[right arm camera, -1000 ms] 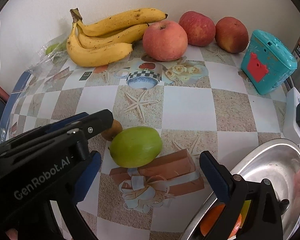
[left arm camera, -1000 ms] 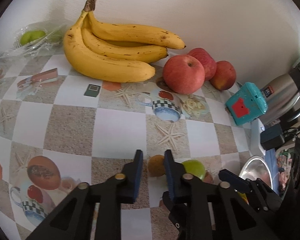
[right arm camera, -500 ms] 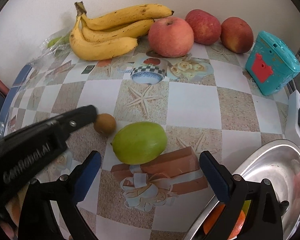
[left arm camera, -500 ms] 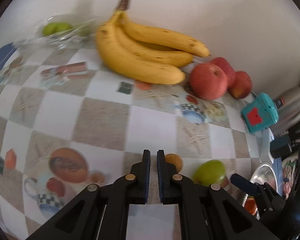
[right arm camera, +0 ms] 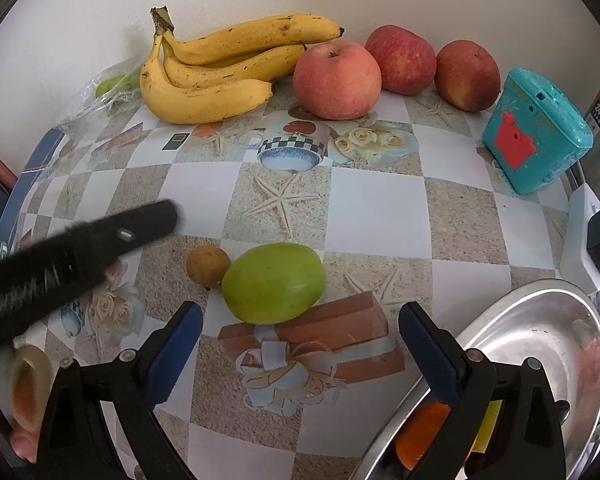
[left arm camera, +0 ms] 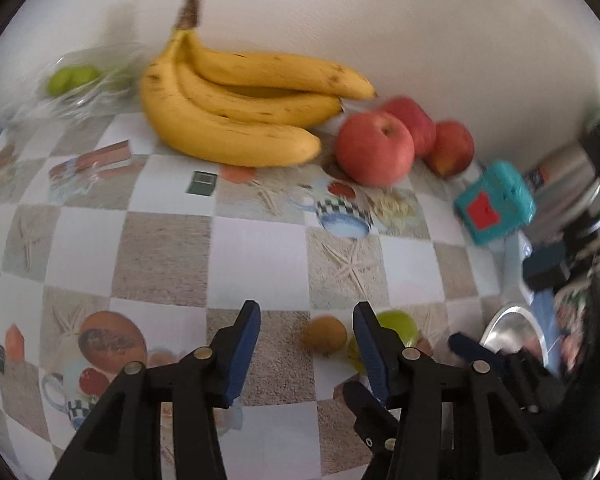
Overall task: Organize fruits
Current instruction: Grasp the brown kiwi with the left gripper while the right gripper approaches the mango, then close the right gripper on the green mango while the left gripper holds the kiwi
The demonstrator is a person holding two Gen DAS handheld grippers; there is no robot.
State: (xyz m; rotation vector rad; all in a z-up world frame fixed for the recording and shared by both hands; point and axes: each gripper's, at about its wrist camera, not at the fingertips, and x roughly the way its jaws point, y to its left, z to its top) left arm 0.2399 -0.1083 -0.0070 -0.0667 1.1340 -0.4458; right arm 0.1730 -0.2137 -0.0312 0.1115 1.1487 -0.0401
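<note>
A small brown round fruit (left arm camera: 325, 335) (right arm camera: 208, 265) lies on the patterned tablecloth, touching a green mango-like fruit (right arm camera: 274, 282) (left arm camera: 398, 325). My left gripper (left arm camera: 306, 322) is open and empty, its jaws standing on either side of the brown fruit, a little short of it. My right gripper (right arm camera: 300, 320) is open and empty, just short of the green fruit. A bunch of bananas (right arm camera: 224, 68) (left arm camera: 240, 116) and three red apples (right arm camera: 337, 79) (left arm camera: 375, 148) lie by the far wall.
A steel bowl (right arm camera: 540, 344) holding orange and yellow fruit stands at the right front. A teal box with a red patch (right arm camera: 534, 130) (left arm camera: 494, 208) sits at the right. A clear bag with green fruit (left arm camera: 74, 80) lies far left. A metal kettle (left arm camera: 580, 176) stands far right.
My left gripper went from shut to open and swung right, so the brown fruit now lies between its jaws. The right gripper has barely moved.
</note>
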